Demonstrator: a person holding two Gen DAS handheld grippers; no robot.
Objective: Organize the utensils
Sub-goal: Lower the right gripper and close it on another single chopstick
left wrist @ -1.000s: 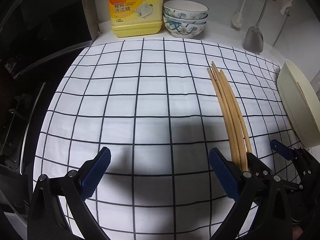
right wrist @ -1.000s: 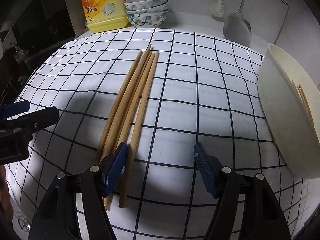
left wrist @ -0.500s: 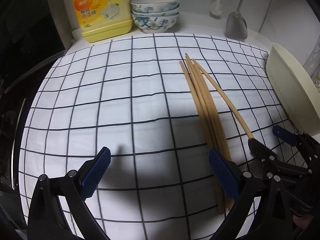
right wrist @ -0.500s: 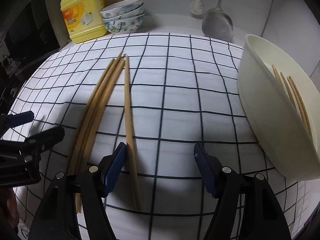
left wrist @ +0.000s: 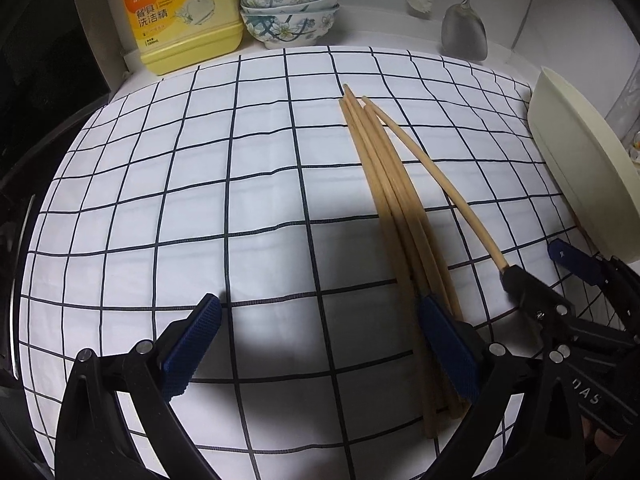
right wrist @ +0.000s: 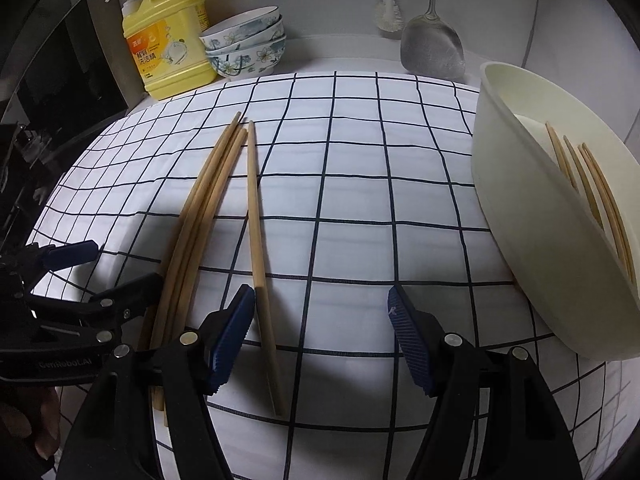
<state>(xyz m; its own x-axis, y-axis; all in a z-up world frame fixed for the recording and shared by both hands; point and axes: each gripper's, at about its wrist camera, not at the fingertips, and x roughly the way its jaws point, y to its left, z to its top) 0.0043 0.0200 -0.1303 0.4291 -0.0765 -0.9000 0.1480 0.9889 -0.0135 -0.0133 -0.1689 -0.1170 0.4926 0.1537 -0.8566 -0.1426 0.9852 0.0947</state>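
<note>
My right gripper (right wrist: 320,332) hangs released, fingers wide apart, over the near end of a single chopstick (right wrist: 258,236) that lies a little apart, to the right of the bundle of chopsticks (right wrist: 196,224) on the checked cloth (right wrist: 360,200) covering the surface. That stray stick sits just inside my left finger pad, not centred. My left gripper (left wrist: 316,344) is also released and holds nothing; its right finger overlaps the bundle's near ends.

I judge the step in hand to be picking the stray stick for the cream basin (right wrist: 516,216) at the right. To do it well I would shift the right gripper left so the stick lies midway between the pads, lower until the tips nearly touch the cloth, then close gently so the round stick does not roll out or drag the cloth.

Counts: three sticks in the bundle plus one separate, four on the cloth; about four more lean inside the basin, though I cannot count those surely. At the far edge stand three stacked bowls (right wrist: 244,46), one yellow detergent bottle (right wrist: 166,48), one metal spatula (right wrist: 434,48) and one brush (right wrist: 388,10).
</note>
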